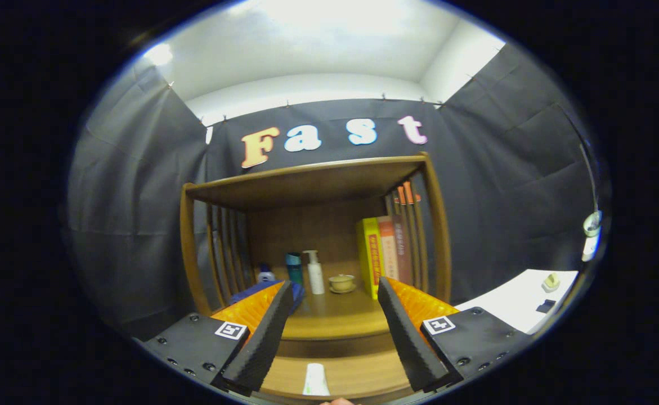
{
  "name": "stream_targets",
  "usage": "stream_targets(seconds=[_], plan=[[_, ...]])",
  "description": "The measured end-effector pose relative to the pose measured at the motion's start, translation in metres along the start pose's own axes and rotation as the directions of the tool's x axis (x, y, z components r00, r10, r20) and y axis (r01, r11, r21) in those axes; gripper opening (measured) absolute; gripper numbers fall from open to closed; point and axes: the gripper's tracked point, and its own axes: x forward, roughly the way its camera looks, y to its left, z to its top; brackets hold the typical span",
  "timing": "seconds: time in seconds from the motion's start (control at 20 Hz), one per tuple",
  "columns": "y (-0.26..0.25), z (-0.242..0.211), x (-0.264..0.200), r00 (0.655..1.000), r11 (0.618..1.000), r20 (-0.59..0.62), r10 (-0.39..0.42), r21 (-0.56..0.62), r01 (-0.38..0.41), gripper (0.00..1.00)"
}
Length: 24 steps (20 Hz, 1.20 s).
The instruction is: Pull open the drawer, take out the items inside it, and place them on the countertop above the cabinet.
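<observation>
Wooden shelf [306,185] holds, from its left side, a blue thing [250,292] (half hidden by a finger), bottles [313,273], a cup [341,282], then books [382,253] at its right edge. The gripper [335,320] is spread, empty; a white tube [315,379] lies between its fingers, cut off below.

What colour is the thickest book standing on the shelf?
Yellow; the thickest book shows in the gripper view, beyond the open tool.

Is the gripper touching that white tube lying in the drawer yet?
Apart. In the gripper view the gripper is open, its fingers spread wide, and the white tube lies on the wood between them with bare wood showing on both sides.
</observation>
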Motion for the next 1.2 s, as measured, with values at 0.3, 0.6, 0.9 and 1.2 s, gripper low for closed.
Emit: stream_targets(seconds=[0.3, 0.6, 0.9, 1.2], plan=[[0.022, -0.073, 0.070, 0.939, 0.985, -0.343, -0.029, -0.171, -0.032, 0.98], [0.041, -0.232, 0.067, 0.619, 0.988, -0.785, 0.001, -0.093, -0.119, 0.99], [0.039, -0.302, 0.058, 0.419, 0.985, -0.905, -0.067, -0.128, -0.120, 0.98], [0.041, -0.326, 0.040, 0.265, 0.989, -0.961, -0.079, -0.110, -0.103, 0.89]])
